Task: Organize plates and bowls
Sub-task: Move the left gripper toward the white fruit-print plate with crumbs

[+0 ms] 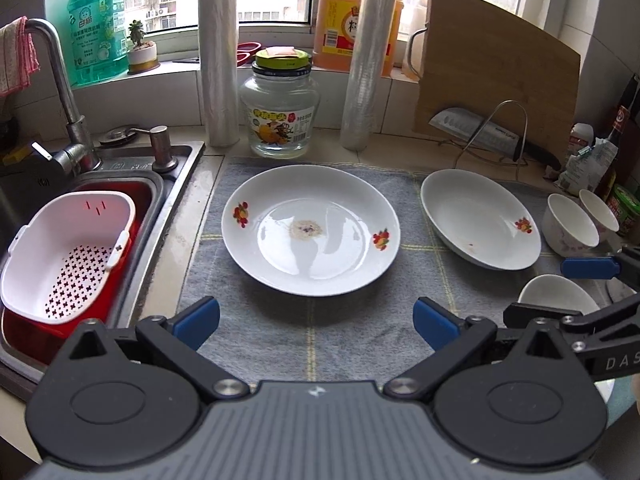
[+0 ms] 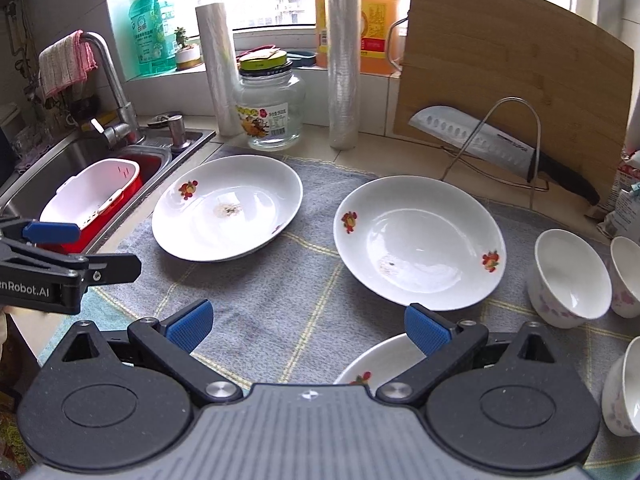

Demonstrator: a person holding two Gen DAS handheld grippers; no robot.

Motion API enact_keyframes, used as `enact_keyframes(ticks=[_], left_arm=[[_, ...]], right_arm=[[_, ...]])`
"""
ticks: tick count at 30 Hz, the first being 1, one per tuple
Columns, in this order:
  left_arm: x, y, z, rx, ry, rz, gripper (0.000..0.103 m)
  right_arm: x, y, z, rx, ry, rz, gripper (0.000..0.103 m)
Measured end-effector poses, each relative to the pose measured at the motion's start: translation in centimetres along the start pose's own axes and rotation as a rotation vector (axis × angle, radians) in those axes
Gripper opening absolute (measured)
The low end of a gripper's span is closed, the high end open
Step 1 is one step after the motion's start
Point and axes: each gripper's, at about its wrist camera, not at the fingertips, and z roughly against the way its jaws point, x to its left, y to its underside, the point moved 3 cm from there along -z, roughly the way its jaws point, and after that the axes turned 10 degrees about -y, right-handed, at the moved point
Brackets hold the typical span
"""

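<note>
Daylight from the kitchen window is falling on the tiled bench, where a grey checked cloth (image 2: 260, 300) is cushioning the crockery. I am holding the left tool (image 1: 316, 322) spread wide and empty before the white fruit-patterned plate (image 1: 310, 230); the right tool (image 2: 306, 326) is likewise gaping, holding nothing, facing a second white fruit-patterned plate (image 2: 420, 240). Small white floral bowls (image 2: 568, 278) are sitting at the right edge. My tool is hiding most of a third plate (image 2: 376, 364), and some bowls are being cropped.
</note>
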Motion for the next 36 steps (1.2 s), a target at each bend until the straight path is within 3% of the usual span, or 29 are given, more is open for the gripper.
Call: enact_keyframes(ticks=[6,12,18,24,30,36], left_arm=[[2.7,-1.4,-2.6,0.010,-0.027,-0.053,0.102],[4.4,-2.4,-4.5,0.022,0.001,-0.069,0.102],[5.5,-3.5,-6.3,0.046,-0.004,-0.074,0.102],[5.8,-4.5,-7.7,0.045,0.024,-0.102,0.102],[5.4,-5.6,-9.5,0.082,0.047,-0.108,0.102],[4.7,-7.4,-10.8,0.066,0.144,-0.091,0.102]], right_arm=[[2.1,-0.5,-4.7,0.073,0.013,0.053,0.103],[3.5,-0.8,-9.0,0.139,0.007,0.114,0.103],[4.8,-1.3,-12.4,0.156,0.006,0.165,0.103],[5.0,-1.0,-14.7,0.196,-0.031,0.136,0.103],[5.0,-0.8,-14.6,0.163,-0.039,0.138,0.103],[4.9,0.0,-14.0,0.100,-0.046,0.155,0.103]])
